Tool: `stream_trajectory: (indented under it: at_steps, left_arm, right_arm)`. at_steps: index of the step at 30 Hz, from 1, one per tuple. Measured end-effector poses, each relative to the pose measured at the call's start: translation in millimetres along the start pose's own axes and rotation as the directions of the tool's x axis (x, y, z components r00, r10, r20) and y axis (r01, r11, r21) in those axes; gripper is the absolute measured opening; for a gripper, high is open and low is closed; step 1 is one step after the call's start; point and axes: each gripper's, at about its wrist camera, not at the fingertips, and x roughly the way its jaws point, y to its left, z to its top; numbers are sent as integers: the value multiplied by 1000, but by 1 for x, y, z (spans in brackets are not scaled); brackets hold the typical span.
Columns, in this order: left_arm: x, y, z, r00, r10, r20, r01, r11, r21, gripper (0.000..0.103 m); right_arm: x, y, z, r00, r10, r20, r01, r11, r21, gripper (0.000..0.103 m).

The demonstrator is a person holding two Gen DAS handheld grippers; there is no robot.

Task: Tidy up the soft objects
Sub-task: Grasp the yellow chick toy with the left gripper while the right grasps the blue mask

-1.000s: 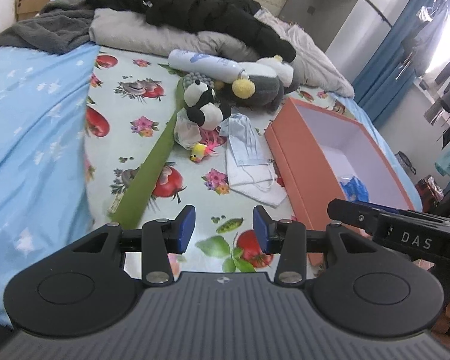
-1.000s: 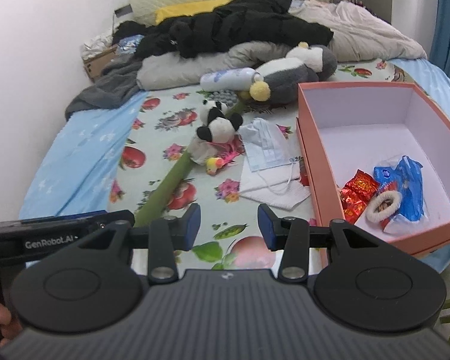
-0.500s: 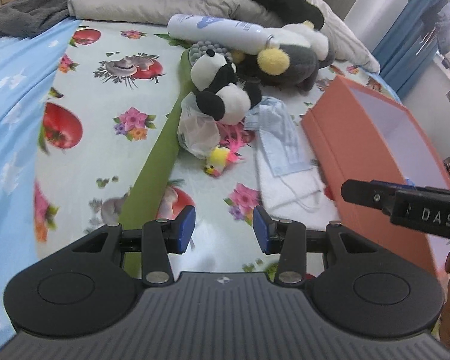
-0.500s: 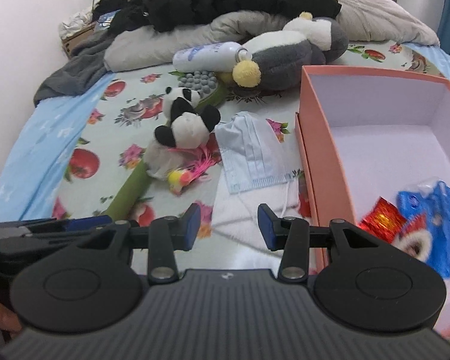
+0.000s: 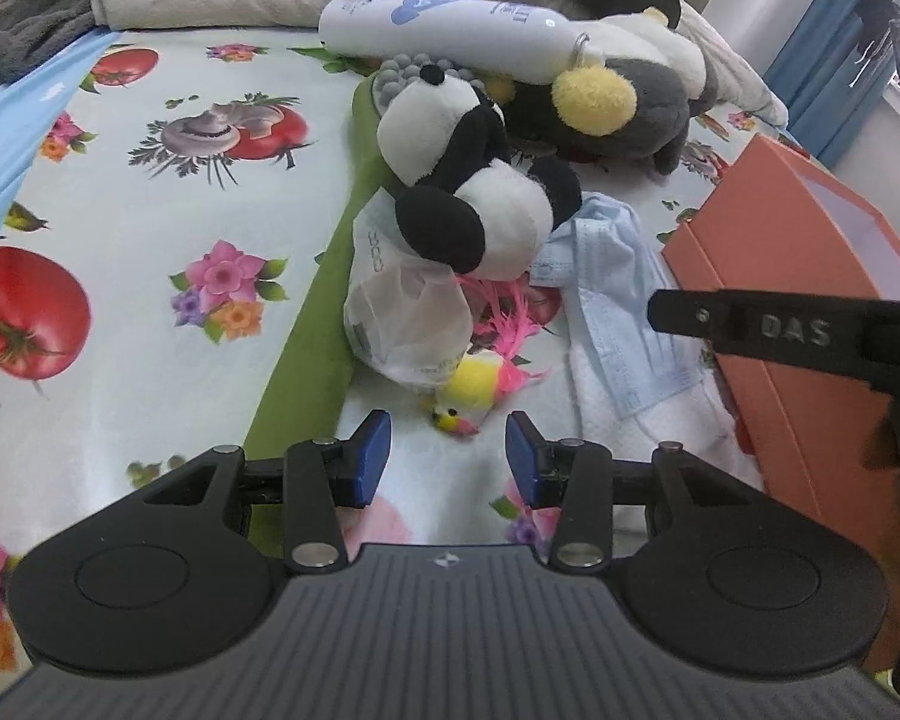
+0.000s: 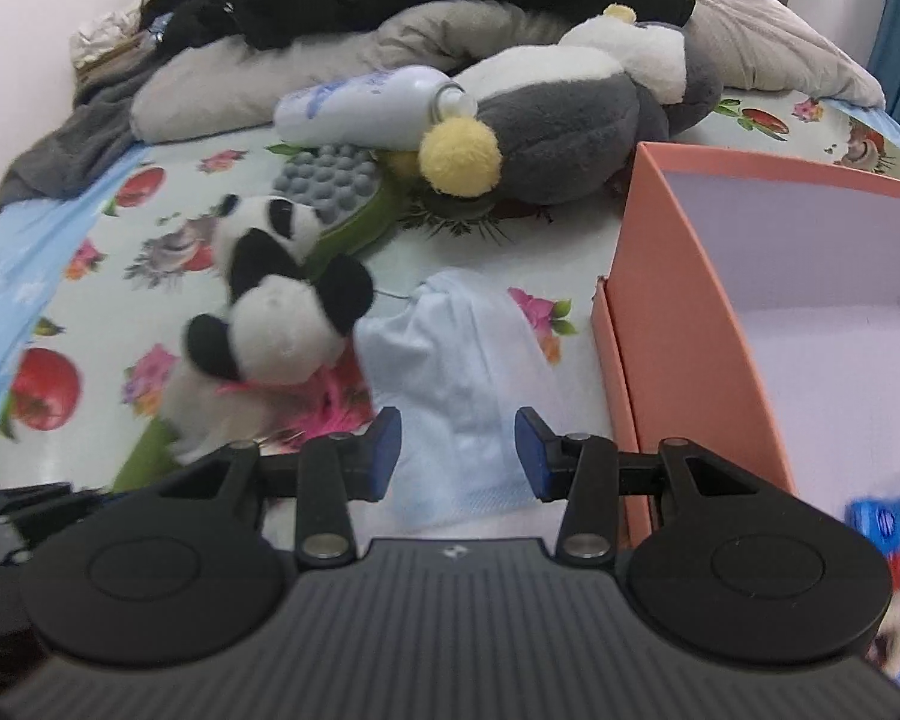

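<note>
A panda plush lies on a crumpled plastic bag on the flowered bedsheet. Just in front of it sits a small yellow and pink feathered chick toy. My left gripper is open, with the chick just beyond its blue pads. A light blue face mask rests on a white cloth. My right gripper hangs open over the mask's near edge, nothing between its pads. A grey penguin plush with a yellow pompom lies behind.
An orange box stands open at the right, with a blue packet inside. A white bottle, a long green massage stick with a grey knobbed head, and piled pillows and dark clothes fill the back.
Both grippers have come down and forward toward the toys. The panda, chick and mask now loom much larger. Neither gripper's opening has changed.
</note>
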Motion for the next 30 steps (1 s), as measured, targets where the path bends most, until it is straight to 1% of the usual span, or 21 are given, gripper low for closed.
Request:
stream_trajectory:
  at_steps: [3,6,9,10,11,13,14,15,17,19,27,30]
  left_arm:
    - [9,0,2,1000,-1,-3,1,1000,8,48]
    - [13,0,5,1000,3,13,-3,1000,15,48]
    - [17,0,8,1000,-2,21,3,1000,-5,47]
    - [18,0,9,1000,-11,21,11,1000,-12,46]
    - [19,-1,10,1000,-16,22,16,1000,-17,45]
    - [21,-2,10,999,-26,23,27,999,-20,37]
    - [20,-2,9,999,-30,24,30,999,-27,37]
    - [20,-2,9,999,-30,30,31,999,-30,35]
    - [17,-1,8,998,-57,31,59,997,-48,34]
    - [12,1,7,997,-68,35,70,995,-77,34]
    - [-26,-2,-2,995,-64,73,71,993,-94,34]
    - [-44,-4,-11,994,-78,79,86,991,-99,34]
  right_arm:
    - [20,-3,2,1000,13,-22,-13,1000,-8,45]
    - [37,-5,0,999,9,-42,-10,1000,-10,44]
    - [48,-6,-4,998,11,-57,-9,1000,23,40]
    - [50,-7,-5,998,16,-60,-13,999,40,34]
    - [50,-6,-6,998,23,-51,-21,999,43,24]
    - [50,-3,-7,999,19,-49,-18,1000,24,17]
    - [50,-3,-7,999,16,-48,-15,1000,23,11]
    - [49,-3,-6,999,21,-47,-20,999,26,10]
    - [48,-5,-3,998,36,-52,-34,999,36,6]
    - [41,-4,-1,998,37,-47,-35,999,38,6]
    - [-3,2,5,1000,24,16,-24,1000,-5,4]
    - [-20,2,3,999,24,29,-24,1000,-10,4]
